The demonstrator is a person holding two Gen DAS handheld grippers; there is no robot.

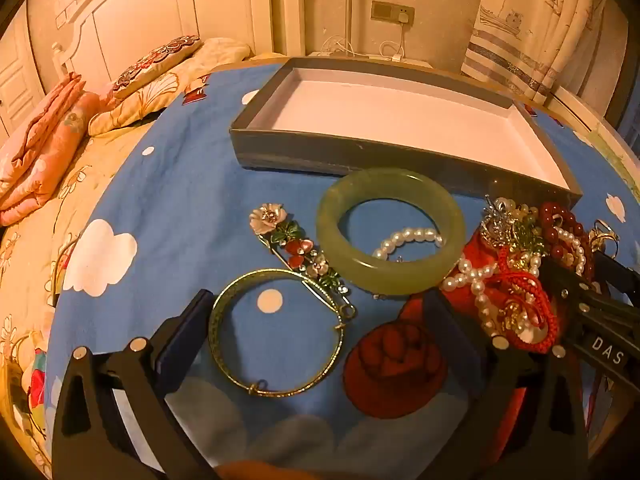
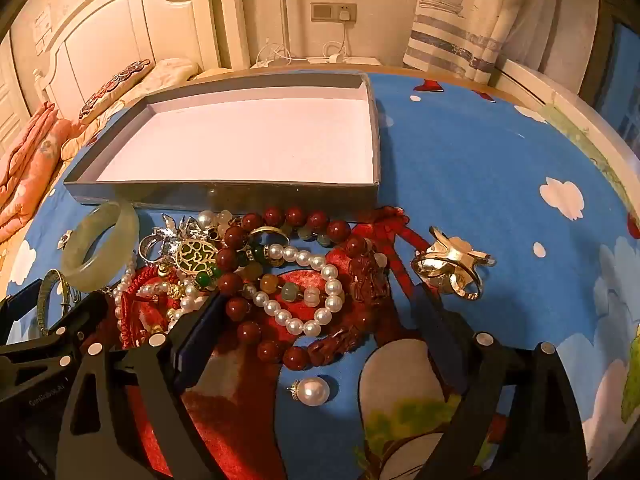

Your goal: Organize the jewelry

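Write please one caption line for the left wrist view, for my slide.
Open left gripper hovers over a gold bangle beside a jade bangle, with an empty grey tray behind.

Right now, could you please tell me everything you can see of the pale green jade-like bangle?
The pale green jade-like bangle is a thick, smooth, translucent closed ring, stone or glass by its look, apparently unbroken. It lies nearly flat on the blue cloud-print bedsheet, just in front of the shallow grey cardboard tray. A white pearl strand shows through its opening, and its left edge meets the enamelled flower brooch. Neither hand-held gripper touches it.
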